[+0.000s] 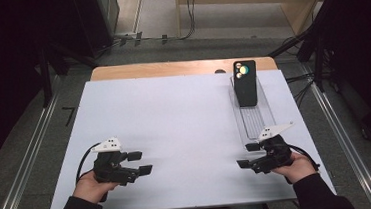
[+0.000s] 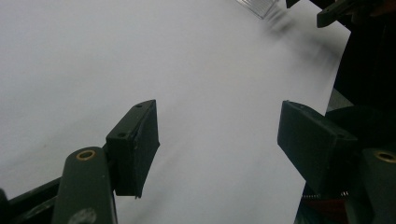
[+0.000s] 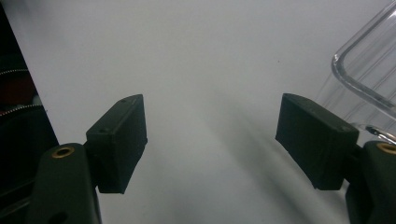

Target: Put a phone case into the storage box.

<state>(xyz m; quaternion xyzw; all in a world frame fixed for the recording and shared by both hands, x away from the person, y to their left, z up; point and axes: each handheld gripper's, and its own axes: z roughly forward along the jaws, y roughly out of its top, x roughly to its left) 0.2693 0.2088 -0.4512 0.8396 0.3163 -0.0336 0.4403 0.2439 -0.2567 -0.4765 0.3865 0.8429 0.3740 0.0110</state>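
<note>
My left gripper (image 1: 139, 163) rests near the front left of the white table (image 1: 175, 125), jaws apart with nothing between them. My right gripper (image 1: 247, 156) sits at the front right, jaws likewise spread and empty, just beside the near end of the clear tray (image 1: 255, 121), whose far end carries the black phone (image 1: 245, 82).

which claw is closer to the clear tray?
The right claw. It sits just off the near end of the clear tray that holds the black phone; the left claw is across the table.
</note>
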